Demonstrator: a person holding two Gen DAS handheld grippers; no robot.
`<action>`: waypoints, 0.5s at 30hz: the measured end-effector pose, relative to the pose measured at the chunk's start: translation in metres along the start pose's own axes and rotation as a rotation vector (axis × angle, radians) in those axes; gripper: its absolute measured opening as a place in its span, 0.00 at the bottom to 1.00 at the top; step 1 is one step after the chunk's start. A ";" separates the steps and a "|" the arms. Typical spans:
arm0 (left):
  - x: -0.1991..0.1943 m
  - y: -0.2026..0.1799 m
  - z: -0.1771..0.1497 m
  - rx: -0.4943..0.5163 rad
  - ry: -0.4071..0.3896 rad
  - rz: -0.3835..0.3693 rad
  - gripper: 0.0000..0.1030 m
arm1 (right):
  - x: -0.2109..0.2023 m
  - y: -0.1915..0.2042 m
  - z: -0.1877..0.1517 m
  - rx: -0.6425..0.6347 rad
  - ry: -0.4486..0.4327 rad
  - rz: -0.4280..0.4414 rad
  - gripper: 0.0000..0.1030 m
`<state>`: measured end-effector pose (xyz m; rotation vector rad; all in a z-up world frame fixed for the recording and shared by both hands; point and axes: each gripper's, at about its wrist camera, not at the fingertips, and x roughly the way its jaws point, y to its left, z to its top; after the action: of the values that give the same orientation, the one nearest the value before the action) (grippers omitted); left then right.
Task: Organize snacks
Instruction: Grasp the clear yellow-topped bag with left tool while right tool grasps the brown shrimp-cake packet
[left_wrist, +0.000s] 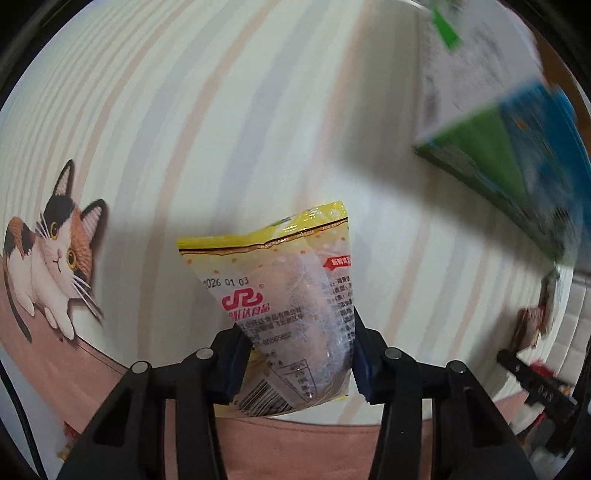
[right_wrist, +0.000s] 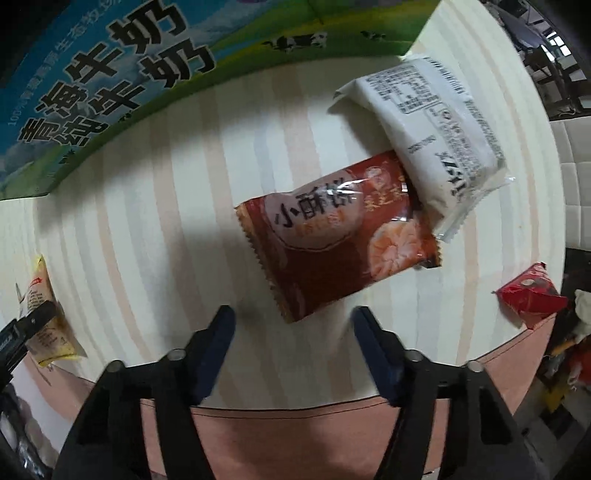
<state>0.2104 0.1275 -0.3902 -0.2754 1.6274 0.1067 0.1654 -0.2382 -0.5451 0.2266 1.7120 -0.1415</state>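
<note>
Through the left wrist camera, my left gripper (left_wrist: 295, 354) points straight down and is clamped on a yellow-topped, clear plastic snack packet (left_wrist: 280, 306), both blue pads pressing its lower half. The packet fills the centre of the view above the striped round tablecloth (left_wrist: 221, 129). A calico cat print (left_wrist: 51, 258) sits at nine o'clock, and a blue-and-green milk carton box (left_wrist: 517, 155) is blurred at two o'clock.

Through the right wrist camera, my right gripper (right_wrist: 293, 350) holds nothing, its jaws partly apart. The near corner of a red-brown foil pastry packet (right_wrist: 340, 243) lies just ahead of the tips, around twelve o'clock. A white printed wrapper (right_wrist: 432, 133) overlaps its far end at one o'clock, and a small red packet (right_wrist: 532, 299) lies near the table's edge at three o'clock.

I judge this the pick-up step: left has its snack, right is lining up. Next I should lower the right jaws over the pastry packet's near edge, clear of the white wrapper.
</note>
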 end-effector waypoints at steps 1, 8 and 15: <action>0.001 -0.007 -0.005 0.018 0.003 0.001 0.43 | -0.002 -0.001 -0.001 -0.007 -0.010 -0.005 0.39; 0.007 -0.068 -0.034 0.136 0.029 -0.029 0.42 | -0.009 -0.038 -0.009 -0.004 0.051 0.138 0.21; 0.004 -0.098 -0.028 0.168 0.020 -0.057 0.42 | -0.036 -0.066 0.009 0.100 -0.012 0.210 0.67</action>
<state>0.2064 0.0257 -0.3824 -0.1939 1.6358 -0.0764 0.1640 -0.3073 -0.5129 0.4762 1.6603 -0.0729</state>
